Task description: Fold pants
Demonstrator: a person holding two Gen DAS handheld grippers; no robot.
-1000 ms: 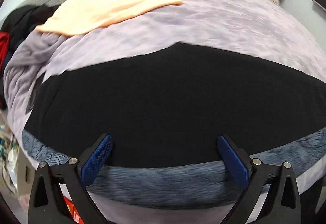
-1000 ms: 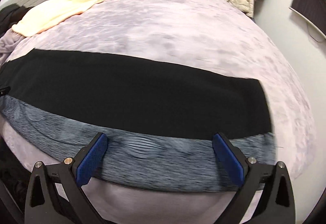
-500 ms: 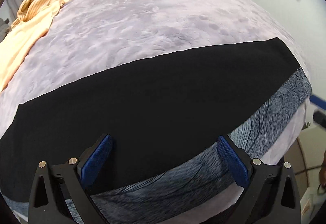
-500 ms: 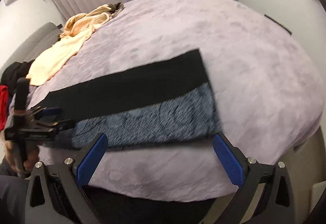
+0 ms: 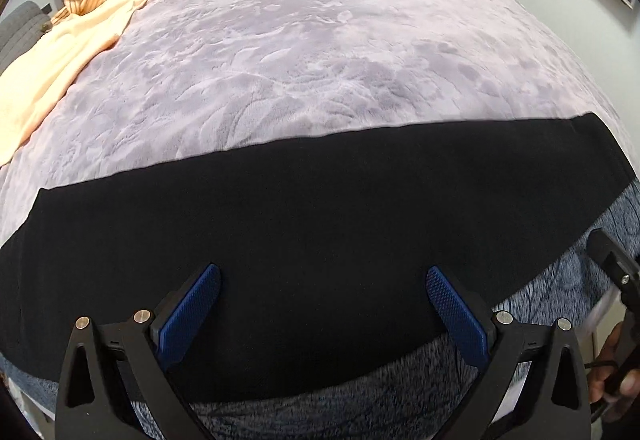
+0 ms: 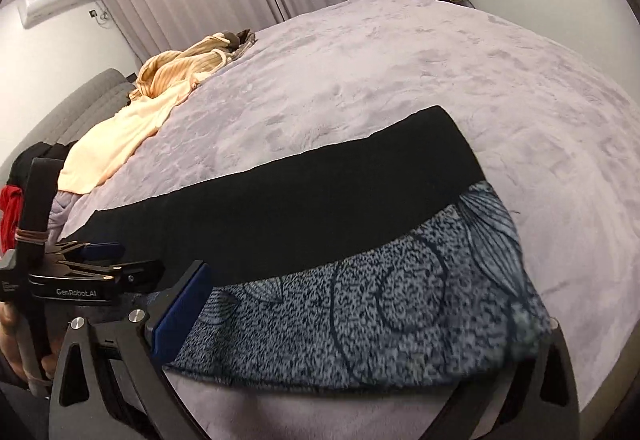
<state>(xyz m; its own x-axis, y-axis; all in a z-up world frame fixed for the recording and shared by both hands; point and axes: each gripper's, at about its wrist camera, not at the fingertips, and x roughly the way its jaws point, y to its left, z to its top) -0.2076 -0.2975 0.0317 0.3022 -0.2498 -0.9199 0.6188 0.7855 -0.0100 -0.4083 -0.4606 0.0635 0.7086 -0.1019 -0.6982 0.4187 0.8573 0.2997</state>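
pants (image 6: 320, 240) lie flat in a long strip across the near edge of the bed (image 6: 400, 79): a smooth matte black leg half over a fuzzy blue-grey knit leg with dark swirl lines. left gripper (image 5: 324, 304) hangs above the black cloth, jaws wide and empty; right gripper (image 6: 376, 324) is spread wide at the hem end, its right finger now hidden behind the patterned fabric, where 0.5 s ago it was clear of it. farther off on the plush lilac cover, a peach blanket (image 6: 120, 143) and a ribbed striped garment (image 6: 184, 67).
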